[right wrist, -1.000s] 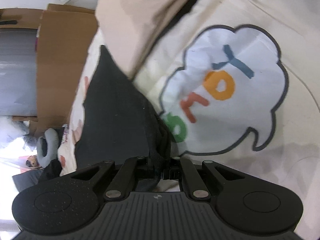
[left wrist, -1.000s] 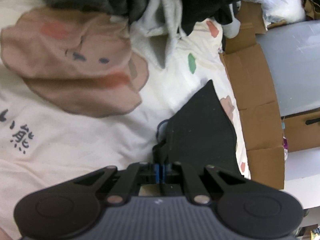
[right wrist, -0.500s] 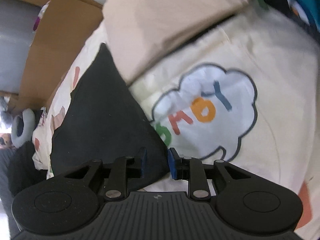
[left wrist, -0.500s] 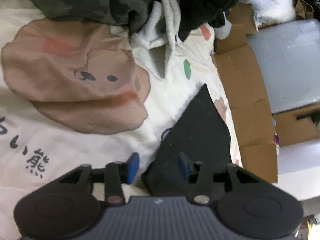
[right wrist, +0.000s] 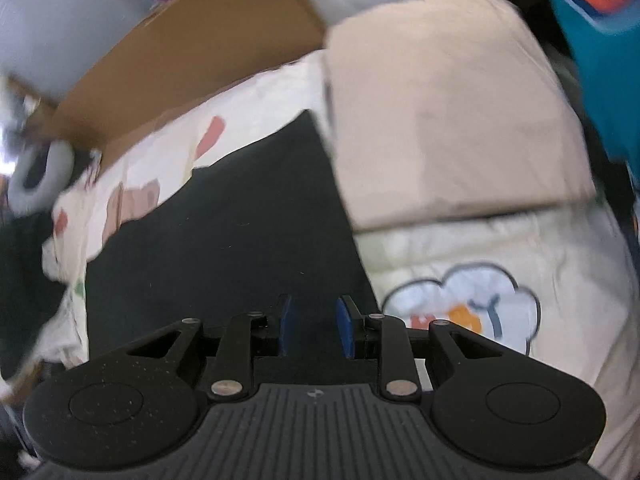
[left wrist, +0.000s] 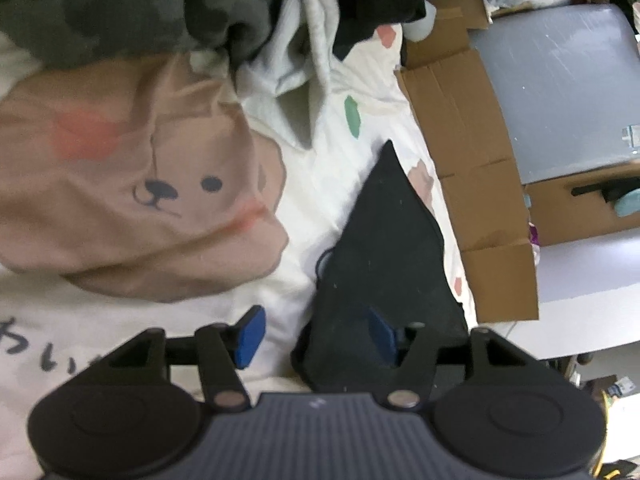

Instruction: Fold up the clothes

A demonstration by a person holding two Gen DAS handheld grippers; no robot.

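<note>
Now opening over the folded black garment (left wrist: pixel 384 248): left gripper (left wrist: pixel 316 336), jaws spreading, pinching nothing; right gripper (right wrist: pixel 314 330) above it, jaws parted, empty.

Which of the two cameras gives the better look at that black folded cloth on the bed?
The left wrist view: the black cloth appears nearly whole there, pointed tip to near edge, fairly sharp. The right wrist view shows it larger but motion-blurred, its near part hidden behind the gripper and one edge running along the beige folded garment.
</note>
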